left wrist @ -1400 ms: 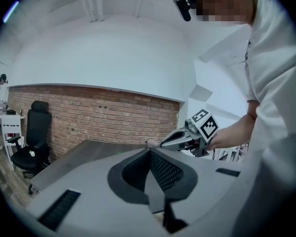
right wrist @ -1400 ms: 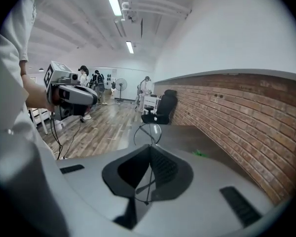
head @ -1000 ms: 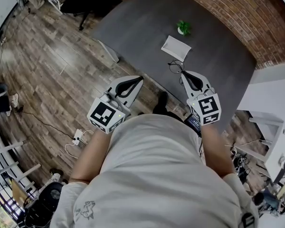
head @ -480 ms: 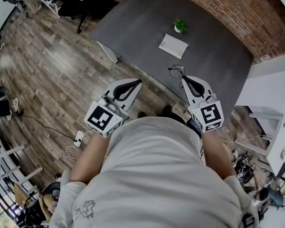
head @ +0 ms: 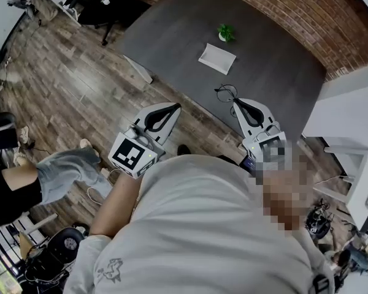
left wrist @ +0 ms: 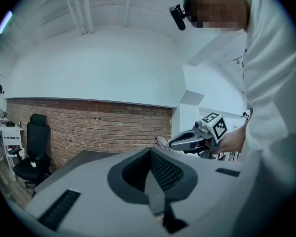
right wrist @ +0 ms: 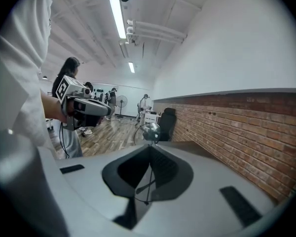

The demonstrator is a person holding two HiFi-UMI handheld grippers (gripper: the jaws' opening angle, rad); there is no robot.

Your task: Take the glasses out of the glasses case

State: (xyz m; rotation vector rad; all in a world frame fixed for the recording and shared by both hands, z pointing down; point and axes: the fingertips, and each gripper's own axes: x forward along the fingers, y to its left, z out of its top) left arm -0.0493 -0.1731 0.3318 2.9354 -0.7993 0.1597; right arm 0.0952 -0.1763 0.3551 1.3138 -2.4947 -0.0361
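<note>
The white glasses case (head: pixel 217 59) lies closed on the dark grey table (head: pixel 172 35). My right gripper (head: pixel 235 102) is shut on the temple of the thin black-framed glasses (head: pixel 226 92), held in the air over the table's near edge, apart from the case. In the right gripper view the thin temple (right wrist: pixel 148 180) runs between the shut jaws and a lens (right wrist: pixel 151 131) sticks out past the tips. My left gripper (head: pixel 177 106) hangs to the left of the table edge, shut with nothing in it; its jaws meet in the left gripper view (left wrist: pixel 150 150).
A small green plant (head: pixel 223 33) stands beyond the case. A black office chair (head: pixel 110 5) is at the far left of the table. Another person (head: pixel 43 179) stands on the wooden floor at the left. White furniture (head: pixel 356 182) is on the right.
Both grippers have risen a little and drawn back from the table, the glasses still in the right one. A person's legs have come into view at the left.
</note>
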